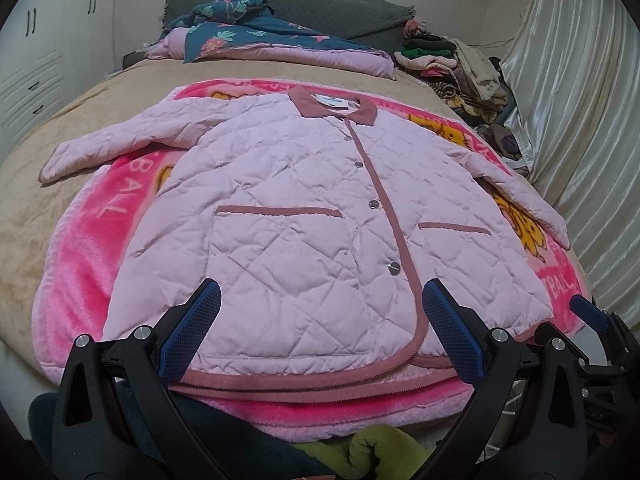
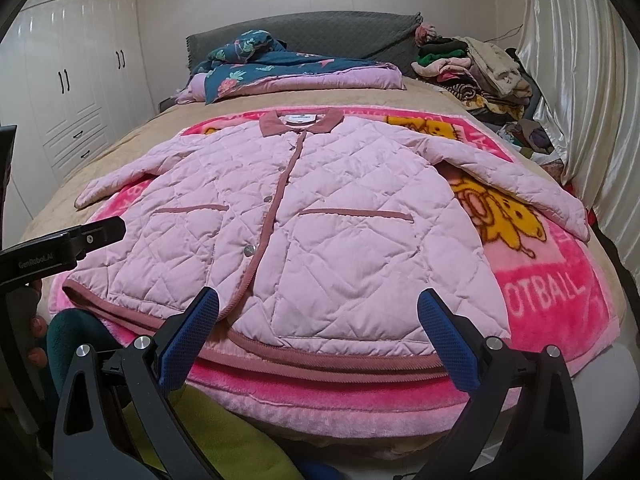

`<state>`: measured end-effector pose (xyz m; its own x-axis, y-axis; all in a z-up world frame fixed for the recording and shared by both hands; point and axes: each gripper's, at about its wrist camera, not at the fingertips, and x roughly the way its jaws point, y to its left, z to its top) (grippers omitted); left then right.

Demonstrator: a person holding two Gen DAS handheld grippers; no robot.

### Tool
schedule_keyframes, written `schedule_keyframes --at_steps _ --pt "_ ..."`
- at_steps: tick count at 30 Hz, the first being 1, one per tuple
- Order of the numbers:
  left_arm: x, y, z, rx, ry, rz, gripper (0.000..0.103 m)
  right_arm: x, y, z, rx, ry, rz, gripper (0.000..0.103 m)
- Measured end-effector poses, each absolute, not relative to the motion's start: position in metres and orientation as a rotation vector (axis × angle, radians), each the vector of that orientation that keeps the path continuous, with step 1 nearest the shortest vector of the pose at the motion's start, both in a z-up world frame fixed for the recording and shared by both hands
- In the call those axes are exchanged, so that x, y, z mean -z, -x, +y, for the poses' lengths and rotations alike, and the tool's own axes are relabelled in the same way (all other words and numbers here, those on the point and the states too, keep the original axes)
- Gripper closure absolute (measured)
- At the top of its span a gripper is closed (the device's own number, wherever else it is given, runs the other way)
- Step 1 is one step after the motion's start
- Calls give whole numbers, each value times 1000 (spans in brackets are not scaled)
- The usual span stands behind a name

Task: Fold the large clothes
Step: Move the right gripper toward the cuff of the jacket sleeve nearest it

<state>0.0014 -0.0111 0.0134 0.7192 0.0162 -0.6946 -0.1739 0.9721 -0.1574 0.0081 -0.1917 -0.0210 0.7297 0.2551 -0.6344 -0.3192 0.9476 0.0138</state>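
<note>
You have the pink quilted jacket (image 1: 304,208) lying flat, front up and snapped shut, on the pink blanket (image 1: 88,248), with its collar (image 1: 332,110) at the far end and its hem nearest you. Both sleeves lie spread out to the sides, so no fold is made yet: by my reading the whole job is left, sleeves in first, then the body.

Your left gripper (image 1: 320,308) and right gripper (image 2: 318,312) both hover just short of the hem, spread wide and holding nothing.

The blanket sits on a tan bedspread (image 1: 132,80). Beyond the collar lie a blue floral quilt (image 1: 260,32) and a grey headboard (image 1: 320,8). Right of the collar is a heap of what look like clothes (image 1: 460,64), then a pale curtain (image 1: 580,100); left of it, white wardrobe doors (image 2: 80,72).
</note>
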Motion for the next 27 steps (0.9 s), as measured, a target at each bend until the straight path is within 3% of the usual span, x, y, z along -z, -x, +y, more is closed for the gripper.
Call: schedule_keyframes --at_steps 27 --pt "-11 -64 11 -109 226 785 8 0 -88 -188 -320 51 701 4"
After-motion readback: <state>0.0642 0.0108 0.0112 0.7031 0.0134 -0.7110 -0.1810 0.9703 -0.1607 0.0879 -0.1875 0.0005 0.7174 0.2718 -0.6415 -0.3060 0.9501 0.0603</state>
